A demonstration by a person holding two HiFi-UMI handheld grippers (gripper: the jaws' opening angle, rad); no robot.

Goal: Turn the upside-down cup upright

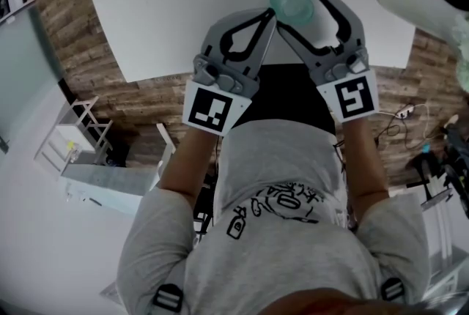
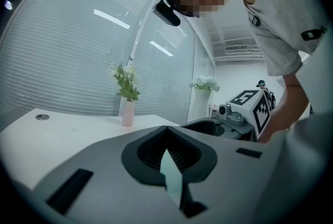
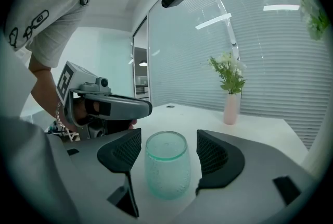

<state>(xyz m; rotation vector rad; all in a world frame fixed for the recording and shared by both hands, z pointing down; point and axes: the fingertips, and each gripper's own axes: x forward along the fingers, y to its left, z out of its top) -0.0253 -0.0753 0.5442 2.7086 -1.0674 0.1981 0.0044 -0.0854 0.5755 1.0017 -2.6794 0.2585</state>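
- Near the desk's [image 1: 183, 6] front edge, at about 1 o'clock in the head view, a pale green glass cup [image 1: 292, 2] stands on the white top.
- From the right gripper view, the cup [image 3: 166, 165] is narrow at the top and fuller lower down. Whether that top is its mouth or its base cannot be told.
- The right tool [image 1: 298, 7] has its jaws spread wide, one at the cup's 9 o'clock and one at its 3 o'clock. In its own view the right tool [image 3: 169, 137] shows a gap between each ribbed pad and the glass, so nothing is pinched.
- The left tool [image 1: 270, 15] has its jaws pressed together with nothing between them. Its tip lies just beside the cup at 8 o'clock in the head view, and contact cannot be judged.
- In its own view, the left tool [image 2: 167, 137] points across the desk.
- A pink vase [image 3: 230, 108] of white flowers stands at the cup's 1 o'clock, well apart, before slatted blinds.
- A taller white vase [image 2: 200, 103] with flowers shows in the left gripper view.
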